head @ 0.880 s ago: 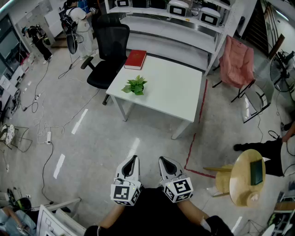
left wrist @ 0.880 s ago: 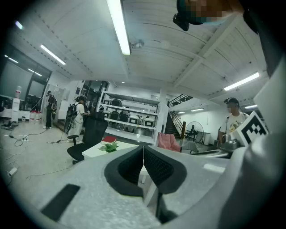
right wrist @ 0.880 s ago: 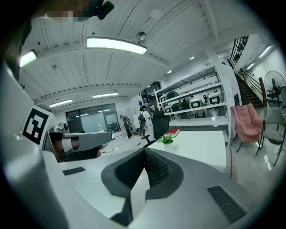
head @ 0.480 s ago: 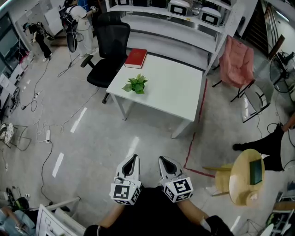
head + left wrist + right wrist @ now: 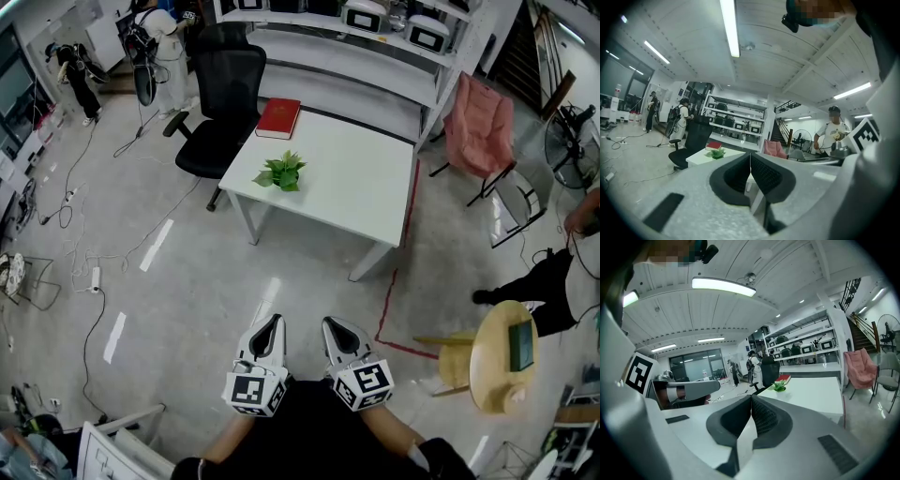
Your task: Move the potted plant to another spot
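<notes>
A small green potted plant (image 5: pixel 281 173) stands on the left part of a white table (image 5: pixel 356 192), far ahead of me. It shows small in the left gripper view as the potted plant (image 5: pixel 717 152) and in the right gripper view as the potted plant (image 5: pixel 779 386). My left gripper (image 5: pixel 268 327) and right gripper (image 5: pixel 337 330) are held close to my body over the floor, side by side. Both are shut with nothing between the jaws, a long way short of the table.
A red book (image 5: pixel 277 119) lies at the table's far left corner. A black office chair (image 5: pixel 221 103) stands left of the table, white shelves (image 5: pixel 375 37) behind it, a pink folding chair (image 5: pixel 480 127) to the right. A round wooden table (image 5: pixel 502 356) and a person (image 5: pixel 548 291) are at right. Cables run over the floor at left.
The view has shifted slightly, so the table sits a little further right in the frame. The person at right has moved. Both grippers stay shut in the same place.
</notes>
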Motion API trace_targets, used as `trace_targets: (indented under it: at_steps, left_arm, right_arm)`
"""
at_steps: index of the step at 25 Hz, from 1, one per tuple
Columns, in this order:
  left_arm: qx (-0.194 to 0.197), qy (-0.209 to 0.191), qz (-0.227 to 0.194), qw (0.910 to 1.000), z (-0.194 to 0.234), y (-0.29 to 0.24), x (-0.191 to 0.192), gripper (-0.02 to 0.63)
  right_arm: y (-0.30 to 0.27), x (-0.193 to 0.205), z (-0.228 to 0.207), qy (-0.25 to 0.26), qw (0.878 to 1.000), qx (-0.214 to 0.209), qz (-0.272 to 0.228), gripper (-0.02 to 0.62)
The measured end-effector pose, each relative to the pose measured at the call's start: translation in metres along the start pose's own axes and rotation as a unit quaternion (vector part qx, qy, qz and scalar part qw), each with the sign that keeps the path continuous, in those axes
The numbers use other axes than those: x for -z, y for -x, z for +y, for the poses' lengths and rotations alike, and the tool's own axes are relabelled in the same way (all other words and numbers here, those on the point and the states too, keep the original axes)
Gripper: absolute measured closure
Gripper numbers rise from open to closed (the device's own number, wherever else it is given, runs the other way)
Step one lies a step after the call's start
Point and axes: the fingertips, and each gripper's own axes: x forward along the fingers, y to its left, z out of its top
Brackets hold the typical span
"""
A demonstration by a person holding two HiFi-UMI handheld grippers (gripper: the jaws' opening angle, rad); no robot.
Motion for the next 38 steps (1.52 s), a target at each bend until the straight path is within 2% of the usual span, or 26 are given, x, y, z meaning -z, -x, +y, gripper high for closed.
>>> trace_targets:
  at_steps: [12, 21, 32, 38]
  left_arm:
    - [0.027, -0.003, 0.012, 0.9996, 0.071, 0.017, -0.003, 0.589]
    - [0.040, -0.001, 0.018, 0.9990, 0.104, 0.021, -0.002, 0.589]
    - [0.026, 0.003, 0.023, 0.9994, 0.139, -0.023, -0.005, 0.589]
    - [0.026, -0.005, 0.029, 0.9992, 0.157, -0.074, -0.014, 0.589]
  right_arm:
    - [-0.050, 0.008, 0.052, -0.003, 1.000, 0.024, -0.005, 0.583]
    - [-0.074, 0.010, 0.065, -0.005, 0.999, 0.048, -0.001, 0.583]
    - [-0.134, -0.003, 0.044, 0.000, 1.000, 0.031, -0.004, 0.583]
    - [-0.178, -0.020, 0.012, -0.006, 1.000, 0.030, -0.005, 0.583]
